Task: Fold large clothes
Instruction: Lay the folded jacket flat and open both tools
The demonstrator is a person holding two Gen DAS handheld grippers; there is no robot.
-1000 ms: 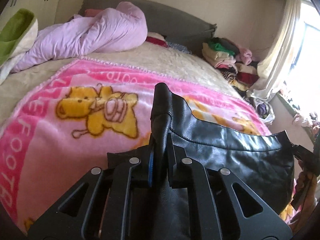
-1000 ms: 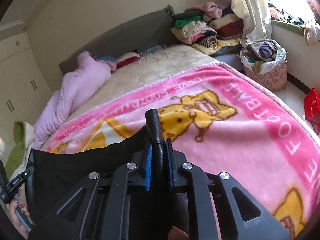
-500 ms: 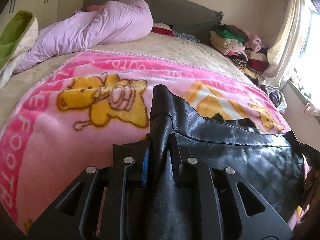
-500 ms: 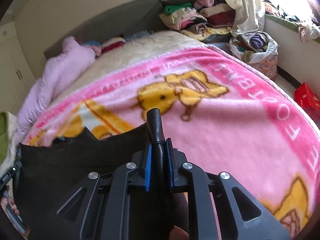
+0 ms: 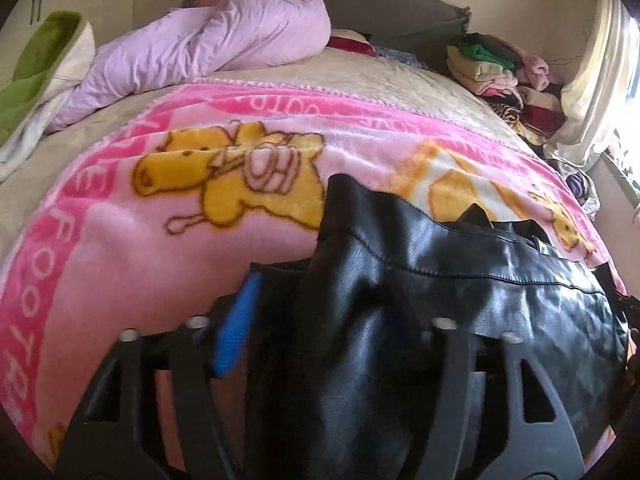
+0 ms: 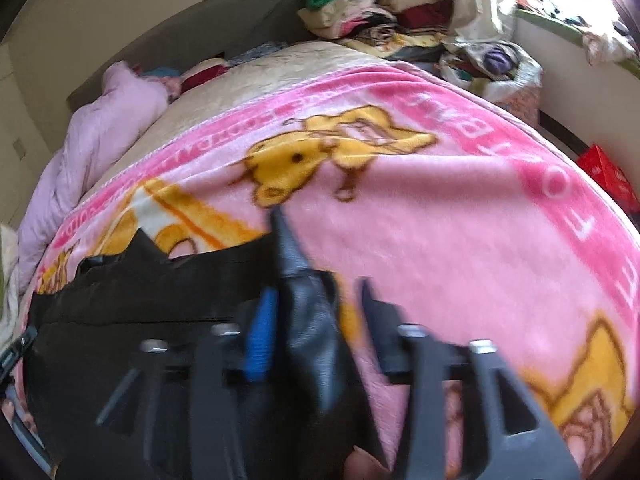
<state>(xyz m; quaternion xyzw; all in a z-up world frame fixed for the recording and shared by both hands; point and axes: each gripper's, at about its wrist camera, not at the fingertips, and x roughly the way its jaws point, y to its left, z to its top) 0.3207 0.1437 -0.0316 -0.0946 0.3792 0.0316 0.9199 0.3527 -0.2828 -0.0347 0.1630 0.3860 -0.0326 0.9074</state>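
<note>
Both jaws opening now, pinch of moments ago gone: left gripper [image 5: 332,320] spread, black leather garment [image 5: 460,280] slack between pads; right gripper [image 6: 316,320] likewise spread, garment corner [image 6: 308,312] loose inside. Garment lower than before, settling on pink blanket [image 5: 120,248] at lower centre of bed. Reads as release after fold; smoothing likely next

Daylight glares in from the window [image 5: 624,92] at right, edges bow with fisheye distortion, and near foreground blurs.
</note>
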